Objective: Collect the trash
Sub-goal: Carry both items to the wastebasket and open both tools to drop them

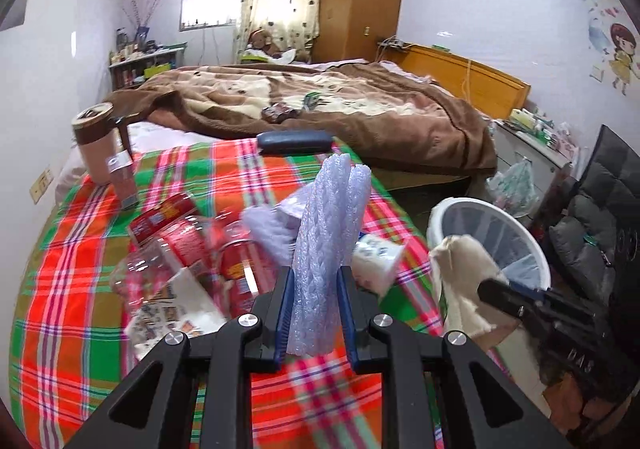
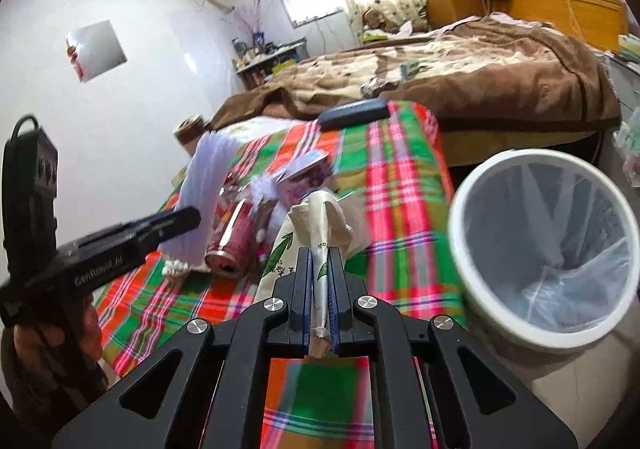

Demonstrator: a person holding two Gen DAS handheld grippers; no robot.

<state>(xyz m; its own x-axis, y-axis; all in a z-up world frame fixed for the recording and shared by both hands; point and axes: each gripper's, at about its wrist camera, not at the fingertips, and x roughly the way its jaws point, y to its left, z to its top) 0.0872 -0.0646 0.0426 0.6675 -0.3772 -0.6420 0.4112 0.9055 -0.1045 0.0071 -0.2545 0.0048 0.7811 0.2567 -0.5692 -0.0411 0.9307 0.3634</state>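
Observation:
My left gripper (image 1: 314, 273) is shut on a folded strip of pale lilac foam wrap (image 1: 328, 249) that stands up between its blue pads, lifted above the plaid cloth (image 1: 80, 249). My right gripper (image 2: 319, 253) is shut on a crumpled cream paper wrapper (image 2: 316, 217) with green leaf print. Each gripper shows in the other's view: the right gripper (image 1: 490, 287) with its wrapper beside the white bin (image 1: 440, 215), the left gripper (image 2: 192, 219) with the foam at left. The white bin (image 2: 476, 185), lined with a clear bag, stands right of the cloth.
On the plaid cloth lie red drink cans (image 2: 230, 233), a clear plastic bottle (image 1: 148, 269), a tissue pack (image 1: 378, 255), a purple carton (image 2: 308, 173), printed paper and a dark case (image 1: 294, 141). A brown cup (image 1: 98, 145) stands at the far left. A bed with a brown blanket (image 1: 360, 105) lies beyond.

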